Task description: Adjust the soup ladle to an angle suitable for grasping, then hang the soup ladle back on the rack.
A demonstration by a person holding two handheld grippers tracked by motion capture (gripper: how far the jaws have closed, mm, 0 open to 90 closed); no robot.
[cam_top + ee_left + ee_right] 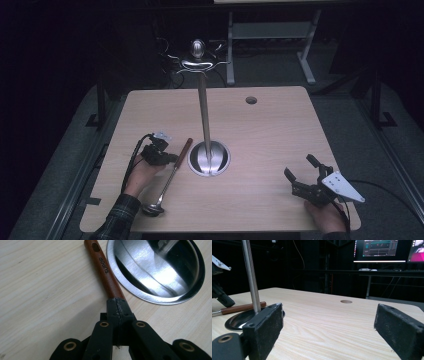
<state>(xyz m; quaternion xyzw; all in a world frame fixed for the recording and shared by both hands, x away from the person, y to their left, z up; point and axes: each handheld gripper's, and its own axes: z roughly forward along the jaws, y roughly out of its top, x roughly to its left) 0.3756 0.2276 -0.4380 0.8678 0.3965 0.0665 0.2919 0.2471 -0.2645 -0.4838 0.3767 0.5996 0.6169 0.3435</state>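
Left gripper (167,158) clamped on ladle (167,181) handle mid-length, long axis running ahead past stand (209,158) base (just right); right gripper (301,174) wide open, empty, well apart.

Metal stand (204,107) upright on wooden table (270,135) — monitors (377,250) behind.

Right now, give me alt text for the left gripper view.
The left gripper is shut on the brown wooden handle of a ladle marked SUPOR, lying on a pale wood table. The shiny round metal base of a stand sits just beside the handle.
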